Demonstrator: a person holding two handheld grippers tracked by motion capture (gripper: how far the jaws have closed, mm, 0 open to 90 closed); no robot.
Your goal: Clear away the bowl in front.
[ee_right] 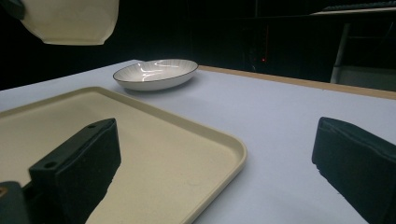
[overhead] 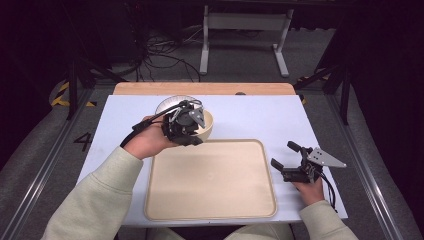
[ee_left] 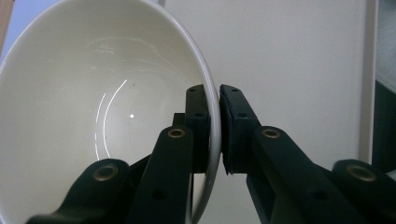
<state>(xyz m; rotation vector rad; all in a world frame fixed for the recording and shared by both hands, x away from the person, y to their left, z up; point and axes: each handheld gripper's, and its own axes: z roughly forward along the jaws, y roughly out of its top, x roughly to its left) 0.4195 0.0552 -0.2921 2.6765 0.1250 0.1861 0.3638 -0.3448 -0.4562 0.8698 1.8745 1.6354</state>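
Observation:
A cream bowl [overhead: 207,125] hangs in the air above the tray's far left corner, tilted, with my left gripper [overhead: 193,129] shut on its rim. In the left gripper view one jaw is inside the bowl [ee_left: 93,116] and the other outside, pinching the rim. The right gripper view has the bowl [ee_right: 70,21] raised well above the table. A cream tray [overhead: 210,180] lies empty at the near middle. My right gripper [overhead: 283,154] rests open on the table just right of the tray, with nothing between its fingers [ee_right: 79,163].
A shallow white plate [overhead: 172,103] with a dark rim sits on the white table behind the bowl, also seen as the plate [ee_right: 156,72] beyond the tray [ee_right: 140,135]. A wooden strip [overhead: 205,88] edges the table's far side.

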